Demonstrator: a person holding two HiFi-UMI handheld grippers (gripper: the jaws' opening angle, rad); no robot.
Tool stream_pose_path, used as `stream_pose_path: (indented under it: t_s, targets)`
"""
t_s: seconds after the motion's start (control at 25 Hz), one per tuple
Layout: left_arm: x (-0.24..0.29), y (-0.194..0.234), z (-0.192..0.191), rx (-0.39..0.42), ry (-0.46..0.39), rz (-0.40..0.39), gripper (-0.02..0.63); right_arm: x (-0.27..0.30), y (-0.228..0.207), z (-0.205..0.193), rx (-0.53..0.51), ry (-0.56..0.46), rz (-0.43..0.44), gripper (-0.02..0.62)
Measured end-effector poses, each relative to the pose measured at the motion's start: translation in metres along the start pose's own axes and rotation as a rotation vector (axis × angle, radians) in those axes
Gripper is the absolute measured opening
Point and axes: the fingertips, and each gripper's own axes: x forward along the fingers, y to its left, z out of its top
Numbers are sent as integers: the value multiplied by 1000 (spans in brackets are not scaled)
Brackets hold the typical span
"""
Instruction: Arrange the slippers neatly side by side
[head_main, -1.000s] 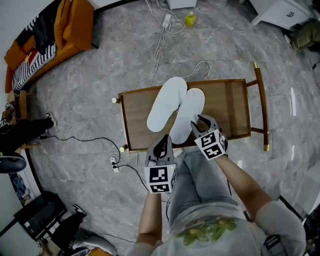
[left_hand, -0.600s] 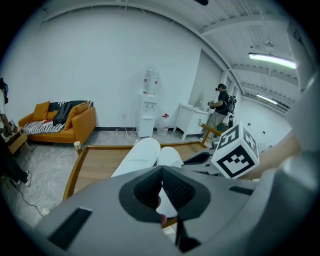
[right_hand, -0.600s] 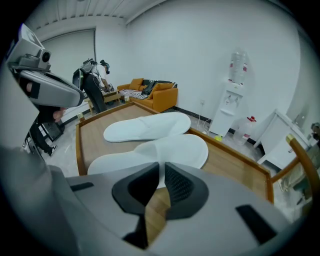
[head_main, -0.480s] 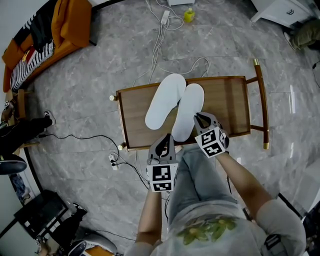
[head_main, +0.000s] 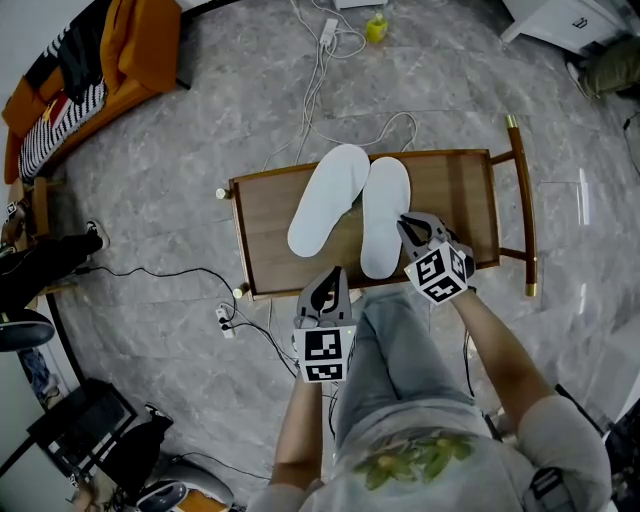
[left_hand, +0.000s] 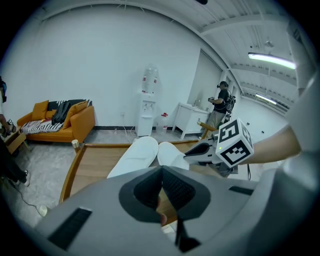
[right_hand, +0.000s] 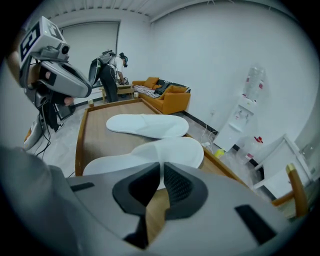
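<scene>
Two white slippers lie on a low wooden table (head_main: 460, 210). The left slipper (head_main: 327, 198) is tilted, its toe leaning toward the other one. The right slipper (head_main: 385, 213) lies almost straight. My right gripper (head_main: 410, 228) is at that slipper's near right edge; its jaws have just been closing and now pinch the edge of the right slipper (right_hand: 160, 150). The other slipper (right_hand: 147, 125) lies beyond it. My left gripper (head_main: 325, 290) hovers at the table's front edge, shut, with nothing in it. It looks at both slippers (left_hand: 135, 155) from behind.
An orange sofa (head_main: 100, 70) stands at the far left. Cables (head_main: 330, 60) and a power strip (head_main: 228, 322) lie on the grey floor, with a yellow bottle (head_main: 378, 30) beyond. A water dispenser (left_hand: 147, 107) and a person (left_hand: 220, 102) stand far off. The table's right end carries wooden rails (head_main: 522, 200).
The right slipper's heel has swung to the right, so it lies straighter. The right gripper moved right with it, rolled and closed on its edge. The left gripper stayed put.
</scene>
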Motion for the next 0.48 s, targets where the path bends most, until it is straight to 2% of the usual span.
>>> stream_pose_path:
  t_s: [0.36, 0.48]
  targets:
    - [-1, -3, -6, 2, 16, -1, 15, 0, -11, -5, -165, 2, 113, 25]
    - [0, -3, -6, 2, 19, -1, 15, 1, -16, -6, -187, 12, 127, 25]
